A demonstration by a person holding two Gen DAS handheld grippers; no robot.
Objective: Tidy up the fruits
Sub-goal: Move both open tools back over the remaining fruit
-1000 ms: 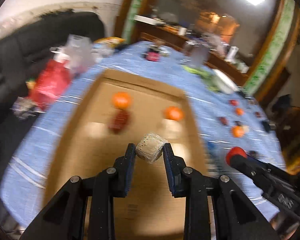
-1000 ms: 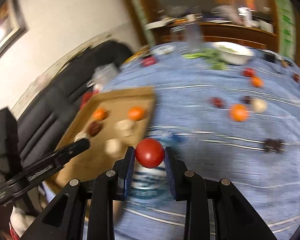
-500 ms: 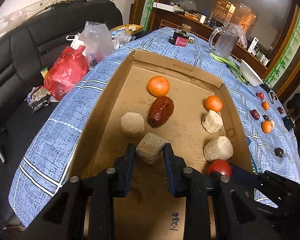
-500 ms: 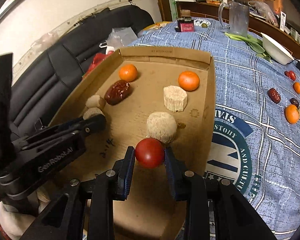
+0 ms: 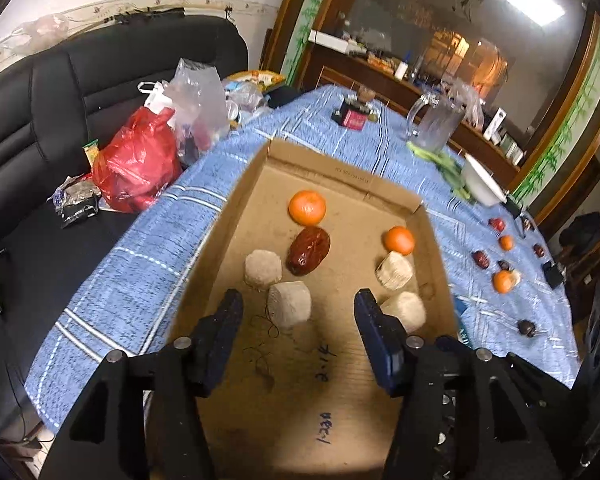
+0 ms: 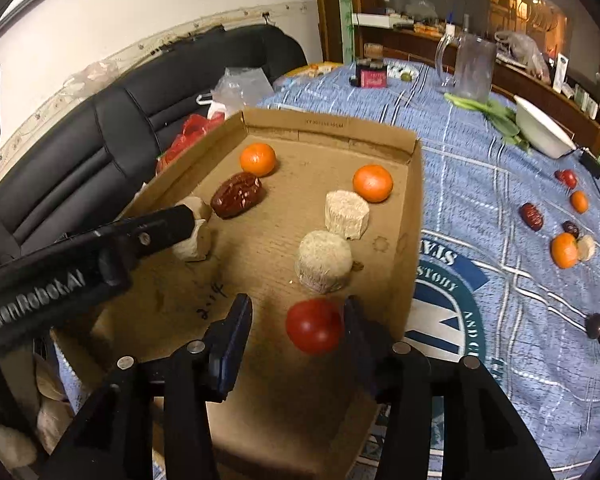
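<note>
**Both grippers parted over the cardboard tray**

Red tomato, round and glossy, between the right gripper jaws, close against the right-hand finger with clear space on the left; jaws just opened, no longer clamping. Beige cut block, fibrous with flat faces, between the left gripper jaws, nearer the left finger, no pad touching; jaws just opened here too. Both pieces at the near end of the cardboard tray.

Counted in the tray: four beige blocks, two oranges, one wrinkled dark red date, one tomato.

Tomato seen only from the right wrist, hidden behind the finger in the left view. Loose thread on the tray floor and the red plastic bag in full seen only from the left wrist. Left gripper's arm crossing the tray, covering part of two blocks, seen only from the right wrist.

More fruit scattered on the blue tablecloth right of the tray, some too small to name.
</note>
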